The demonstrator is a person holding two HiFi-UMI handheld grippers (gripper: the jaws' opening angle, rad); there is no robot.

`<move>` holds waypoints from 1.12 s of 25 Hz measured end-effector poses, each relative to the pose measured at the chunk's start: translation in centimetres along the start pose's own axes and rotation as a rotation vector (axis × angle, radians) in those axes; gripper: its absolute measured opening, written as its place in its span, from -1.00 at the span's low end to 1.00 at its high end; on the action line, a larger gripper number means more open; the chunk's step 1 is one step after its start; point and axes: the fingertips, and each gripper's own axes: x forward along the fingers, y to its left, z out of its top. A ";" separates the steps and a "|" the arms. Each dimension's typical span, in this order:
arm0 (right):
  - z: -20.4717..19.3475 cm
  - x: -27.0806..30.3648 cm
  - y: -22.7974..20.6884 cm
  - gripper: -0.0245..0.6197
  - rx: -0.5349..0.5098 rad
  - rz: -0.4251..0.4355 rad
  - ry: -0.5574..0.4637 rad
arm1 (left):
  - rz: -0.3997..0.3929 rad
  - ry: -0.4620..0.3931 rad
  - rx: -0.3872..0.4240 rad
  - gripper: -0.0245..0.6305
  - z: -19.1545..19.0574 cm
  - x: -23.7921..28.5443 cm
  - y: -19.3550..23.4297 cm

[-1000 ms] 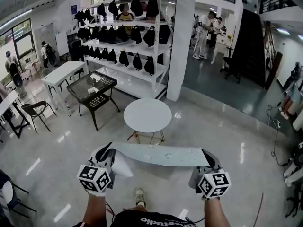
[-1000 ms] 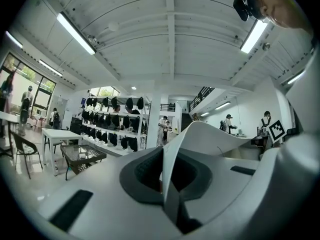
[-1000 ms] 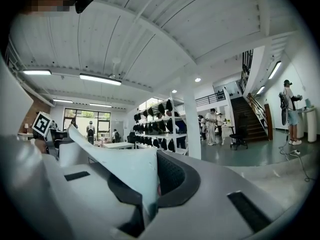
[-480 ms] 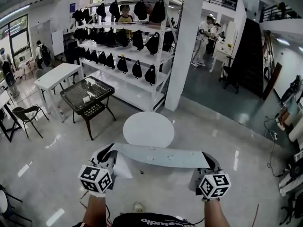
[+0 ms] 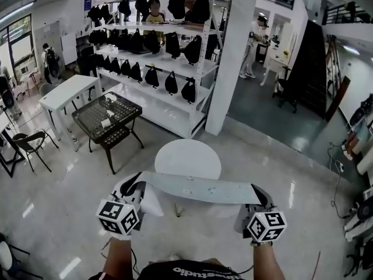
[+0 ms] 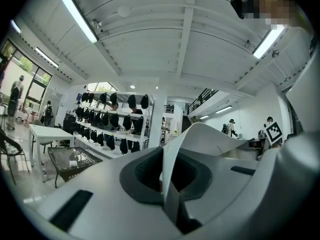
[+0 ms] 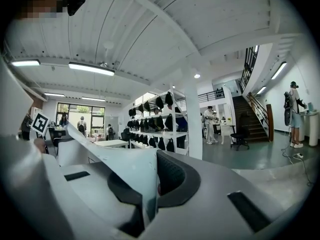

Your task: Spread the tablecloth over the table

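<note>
Forearms (image 5: 120, 259) level, parallel. The left hand-held gripper (image 5: 131, 186) and right hand-held gripper (image 5: 260, 197) each clench the tablecloth (image 5: 198, 188) edge, taut between the 2. Round bench (image 5: 187, 156) just ahead; floor (image 5: 64, 214) on both sides.

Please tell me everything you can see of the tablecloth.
The tablecloth is a thin, pale grey-white sheet with a few small marks. It is held in the air as a stretched band between the left gripper and the right gripper, each shut on one end. It is on the near side of the round white table, not yet spread on it.
</note>
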 end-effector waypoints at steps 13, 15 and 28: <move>0.1 5.0 -3.4 -0.84 -0.006 -0.011 -0.017 | -0.004 0.025 0.004 -0.86 -1.1 6.3 1.4; 0.3 6.5 -4.0 -0.84 -0.004 -0.006 -0.020 | -0.001 0.033 0.007 -0.86 -1.2 7.5 1.8; 1.1 18.0 -8.8 -0.84 0.001 0.019 -0.007 | 0.030 0.060 0.026 -0.86 -1.2 18.5 5.8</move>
